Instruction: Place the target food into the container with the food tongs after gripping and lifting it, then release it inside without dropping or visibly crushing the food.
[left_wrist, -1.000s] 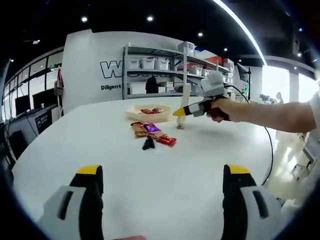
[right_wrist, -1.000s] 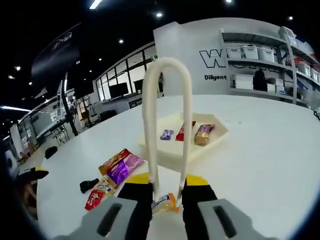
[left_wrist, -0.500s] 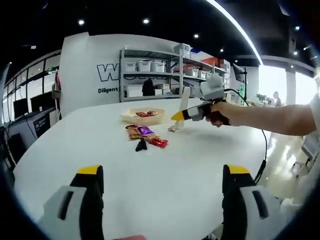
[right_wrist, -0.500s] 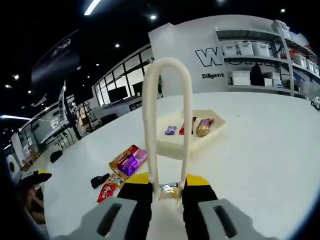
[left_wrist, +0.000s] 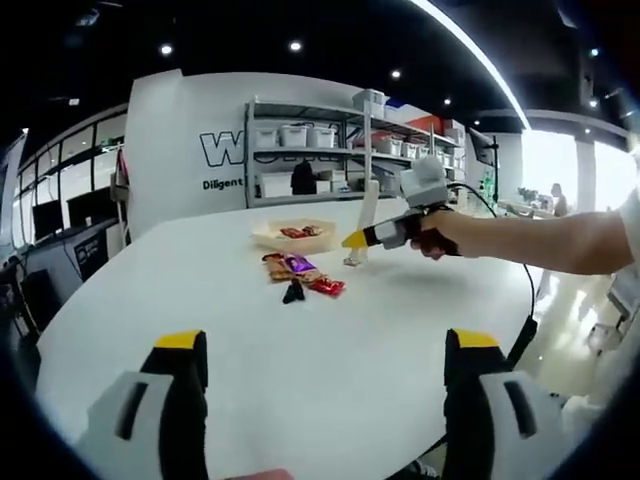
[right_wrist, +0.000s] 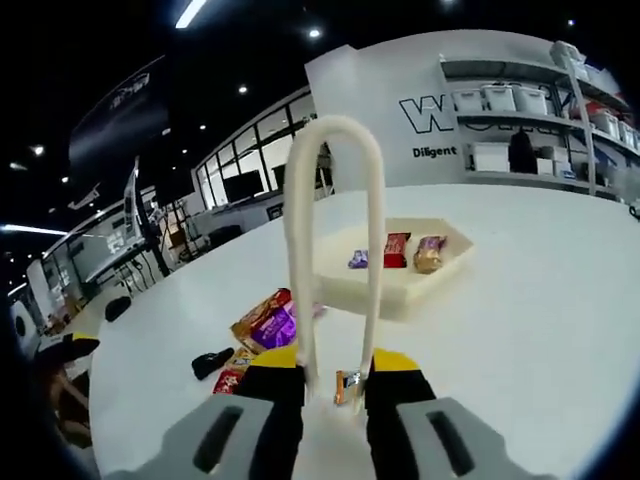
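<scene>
In the right gripper view, the right gripper is clamping its fingers on the two arms of the cream food tongs, so the fingers are standing close together with only the tongs between them. The tongs are forming a tall loop: the bend is pointing away from the camera and the two tips are coming down between the yellow finger ends. Between these tips a small wrapped candy is sitting — it looks pinched there, though it is too small to tell how it is pointing. It is hanging above the white tabletop, short of the container.

The container is a shallow cream tray lying farther away on the tabletop, and three wrapped snacks are lying inside it side by side. Left of the tongs, a loose group of snack packets is lying on the tabletop, with a small black object just beside them.

In the left gripper view, the left gripper is keeping its fingers wide apart and is holding nothing — it is hovering over bare tabletop. Farther off, a person's hand is holding the right gripper near the container.
</scene>
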